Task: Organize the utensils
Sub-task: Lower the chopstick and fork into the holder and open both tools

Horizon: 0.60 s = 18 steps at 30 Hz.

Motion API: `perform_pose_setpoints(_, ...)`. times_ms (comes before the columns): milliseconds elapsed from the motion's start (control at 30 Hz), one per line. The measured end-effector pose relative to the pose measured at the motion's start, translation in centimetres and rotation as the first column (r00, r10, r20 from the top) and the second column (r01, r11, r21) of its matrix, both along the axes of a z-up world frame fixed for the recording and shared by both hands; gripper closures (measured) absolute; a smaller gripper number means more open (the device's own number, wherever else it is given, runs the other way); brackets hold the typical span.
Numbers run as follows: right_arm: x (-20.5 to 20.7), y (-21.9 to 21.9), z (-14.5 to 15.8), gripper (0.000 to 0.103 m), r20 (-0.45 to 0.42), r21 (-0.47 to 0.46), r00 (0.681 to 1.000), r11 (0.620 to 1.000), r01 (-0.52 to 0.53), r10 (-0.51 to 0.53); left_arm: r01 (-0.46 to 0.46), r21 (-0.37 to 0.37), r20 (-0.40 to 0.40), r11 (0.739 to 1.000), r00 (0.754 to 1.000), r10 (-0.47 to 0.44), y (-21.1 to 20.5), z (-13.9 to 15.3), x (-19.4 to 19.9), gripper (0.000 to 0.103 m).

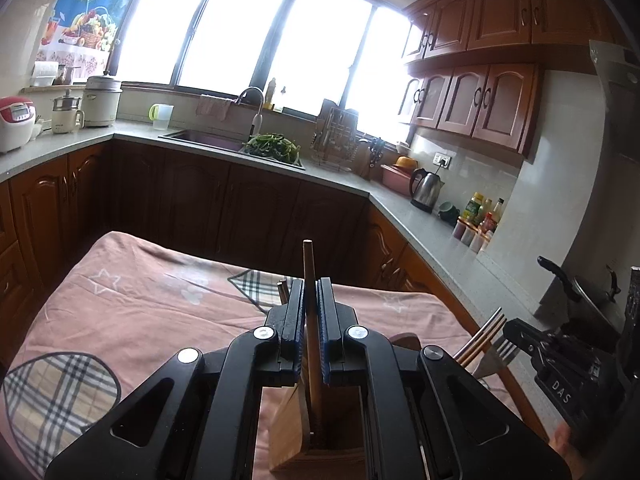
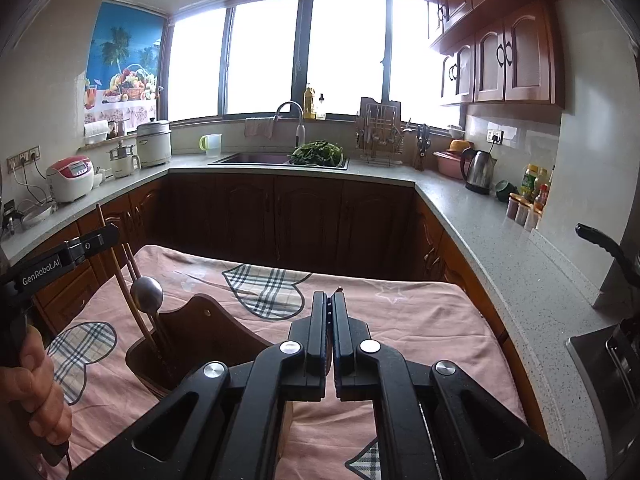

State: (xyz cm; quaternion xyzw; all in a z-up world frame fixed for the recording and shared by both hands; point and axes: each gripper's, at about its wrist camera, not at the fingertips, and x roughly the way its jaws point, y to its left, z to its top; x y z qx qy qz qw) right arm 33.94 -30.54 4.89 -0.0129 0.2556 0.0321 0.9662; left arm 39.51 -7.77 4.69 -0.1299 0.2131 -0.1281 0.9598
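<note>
wooden chopstick [image 1: 309, 280] stands upright, pinched mid-shaft by the left gripper [image 1: 311, 320] above the wooden holder [image 1: 316, 432]; light, stiff, smooth and slim, so it probably twists unless pinched squarely. right gripper [image 2: 330, 320] is closed on nothing over the pink cloth [image 2: 400, 320]

"GenRobot.AI" runs along the left claw [image 2: 100, 236] body; the right claw [image 1: 516, 330] shows "DAS" (partly cut off).

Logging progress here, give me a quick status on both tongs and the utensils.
Left tongs shut on chopstick, above wooden holder. Right tongs shut; held item unclear. Nothing blocking.
</note>
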Motion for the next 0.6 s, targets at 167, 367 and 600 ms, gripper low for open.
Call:
perform_pose_setpoints(167, 0.5, 0.0, -1.5, 0.101, -0.033, 0.03, 0.999, 0.999, -0.013, 0.014, 0.019, 0.014, -0.034, 1.0, 0.999, -0.018, -0.4, -1.5, 0.2, 0.097)
perform_pose_setpoints(367, 0.7, 0.0, -1.7, 0.101, -0.039, 0.06, 0.999, 0.998, -0.012, 0.015, 0.028, 0.008, -0.052, 1.0, 0.998, -0.027, -0.3, -2.1, 0.1, 0.096)
perform_pose_setpoints(600, 1.1, 0.2, -1.7, 0.101, -0.045, 0.07, 0.999, 0.997, -0.016, 0.019, 0.032, 0.002, -0.057, 0.999, 0.998, -0.032, -0.2, -1.9, 0.1, 0.096)
